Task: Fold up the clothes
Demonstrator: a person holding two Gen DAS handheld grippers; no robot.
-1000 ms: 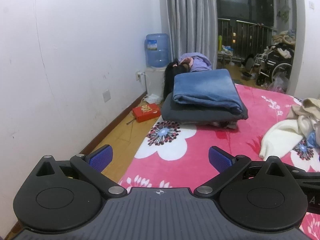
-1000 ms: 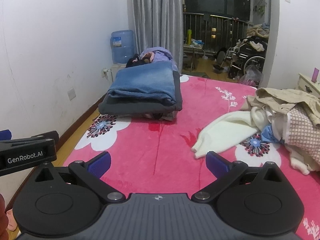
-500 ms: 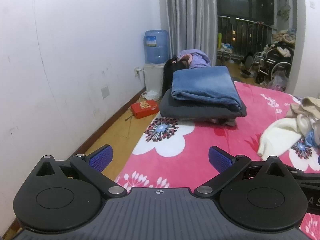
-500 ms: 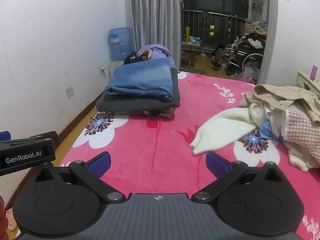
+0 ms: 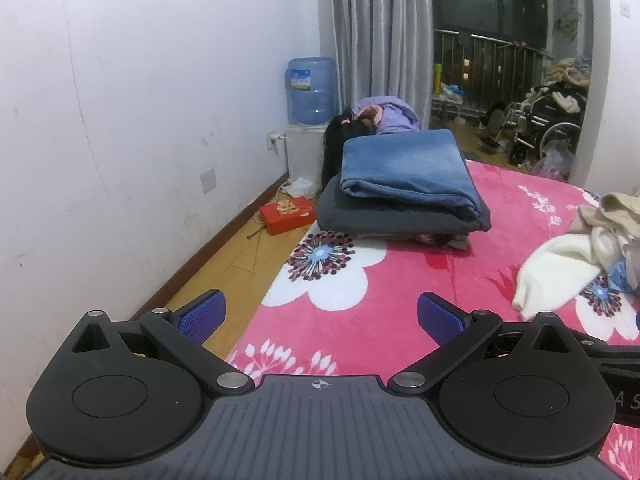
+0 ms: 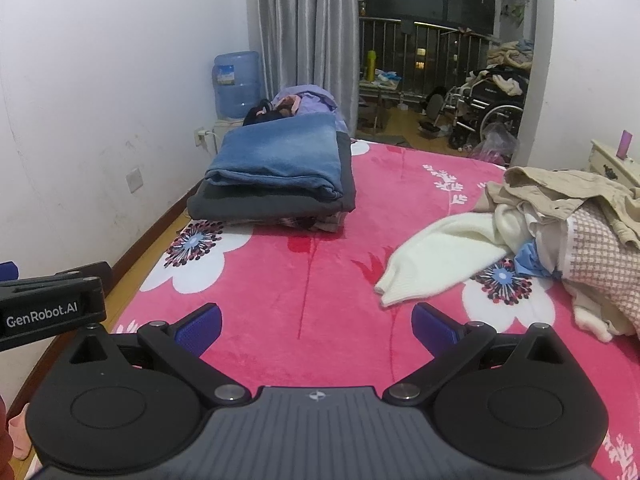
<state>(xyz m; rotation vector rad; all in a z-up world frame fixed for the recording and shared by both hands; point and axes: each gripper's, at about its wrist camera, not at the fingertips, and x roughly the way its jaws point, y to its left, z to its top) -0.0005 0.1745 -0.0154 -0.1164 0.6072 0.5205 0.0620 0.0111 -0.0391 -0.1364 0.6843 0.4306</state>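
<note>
A heap of unfolded clothes point(image 6: 568, 224) lies at the right of the pink flowered bed point(image 6: 304, 280): a cream white garment point(image 6: 440, 256), a beige jacket point(image 6: 560, 188) and a checked piece. The same cream garment point(image 5: 560, 272) shows at the right of the left wrist view. A folded stack point(image 6: 276, 176) with a blue item on a grey one sits at the bed's far left; in the left view the stack point(image 5: 404, 188) is ahead. My left gripper point(image 5: 320, 316) and right gripper point(image 6: 316, 320) both hang open over the near bed, holding nothing.
A white wall point(image 5: 120, 120) and a strip of wooden floor point(image 5: 224, 276) run along the left, with a red box point(image 5: 286, 214) and a water dispenser point(image 5: 310, 92). A wheelchair point(image 6: 492, 108) and clutter stand beyond the bed. A white cabinet point(image 6: 616, 164) is at the far right.
Both grippers have drifted slightly, so the folded stack and clothes heap shift a little in view. The jaws stay open and nothing has been picked up.
</note>
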